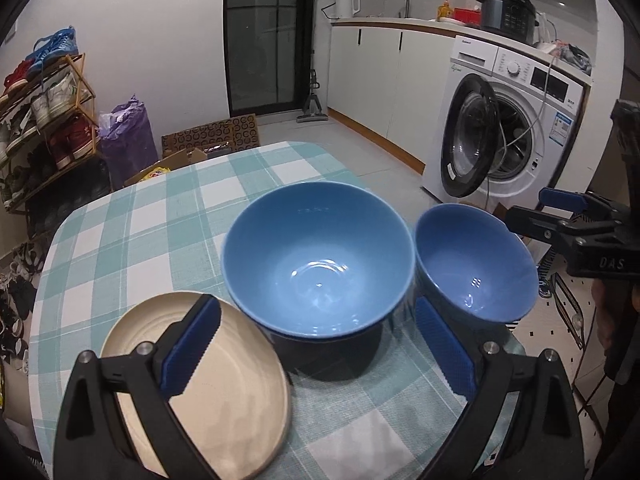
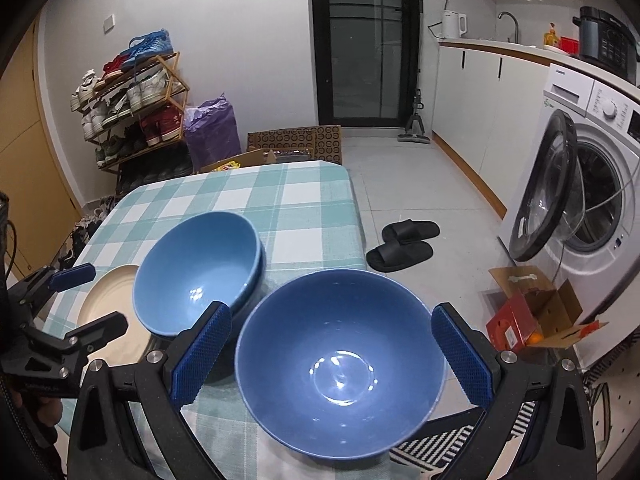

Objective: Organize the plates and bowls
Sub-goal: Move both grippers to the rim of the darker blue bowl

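We see both grippers with jaws spread, gripping nothing. Left gripper (image 1: 318, 354) faces stacked blue bowls (image 1: 318, 260) beside cream plate (image 1: 224, 392) on checked tablecloth (image 1: 160, 216). Right gripper (image 2: 332, 354) straddles single blue bowl (image 2: 340, 364) at table edge.

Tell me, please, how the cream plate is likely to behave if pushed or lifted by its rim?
The cream plate looks rigid and glazed, so it would probably slide on the checked tablecloth rather than tip. Its low, thin rim may slip from the left tool.
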`<state>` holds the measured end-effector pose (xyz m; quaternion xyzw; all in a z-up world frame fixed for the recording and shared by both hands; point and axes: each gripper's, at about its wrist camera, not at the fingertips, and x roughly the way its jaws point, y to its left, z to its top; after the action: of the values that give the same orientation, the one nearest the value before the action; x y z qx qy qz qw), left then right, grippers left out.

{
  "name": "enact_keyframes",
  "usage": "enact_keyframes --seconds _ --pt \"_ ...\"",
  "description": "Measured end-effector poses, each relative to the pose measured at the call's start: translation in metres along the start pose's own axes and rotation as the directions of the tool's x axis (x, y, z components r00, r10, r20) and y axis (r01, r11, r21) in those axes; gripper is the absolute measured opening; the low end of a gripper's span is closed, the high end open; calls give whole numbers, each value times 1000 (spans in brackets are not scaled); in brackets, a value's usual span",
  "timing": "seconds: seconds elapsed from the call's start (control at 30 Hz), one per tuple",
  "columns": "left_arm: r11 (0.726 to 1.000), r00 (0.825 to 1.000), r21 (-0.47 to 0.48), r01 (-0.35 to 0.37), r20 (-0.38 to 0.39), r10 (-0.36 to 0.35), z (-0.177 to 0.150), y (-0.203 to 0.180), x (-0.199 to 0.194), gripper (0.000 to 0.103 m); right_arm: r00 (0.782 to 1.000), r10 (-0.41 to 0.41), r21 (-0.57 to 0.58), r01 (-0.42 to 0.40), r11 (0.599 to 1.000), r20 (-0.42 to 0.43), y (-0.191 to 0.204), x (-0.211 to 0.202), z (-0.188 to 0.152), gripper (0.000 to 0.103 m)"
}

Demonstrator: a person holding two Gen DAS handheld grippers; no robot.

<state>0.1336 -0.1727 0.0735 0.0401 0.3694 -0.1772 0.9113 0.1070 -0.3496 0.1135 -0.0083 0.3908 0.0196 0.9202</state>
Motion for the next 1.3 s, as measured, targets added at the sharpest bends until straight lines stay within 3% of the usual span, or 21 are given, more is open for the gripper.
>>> enact_keyframes --seconds 0.57,1.3 --pt "997 999 -55 45 -5 -45 -17 -39 6 98 1000 -19 -10 19 1000 0 -35 -9 -22 102" --pt "988 988 -87 128 -74 -135 -13 -79 42 94 995 -38 44 42 998 -90 -81 34 -41 102"
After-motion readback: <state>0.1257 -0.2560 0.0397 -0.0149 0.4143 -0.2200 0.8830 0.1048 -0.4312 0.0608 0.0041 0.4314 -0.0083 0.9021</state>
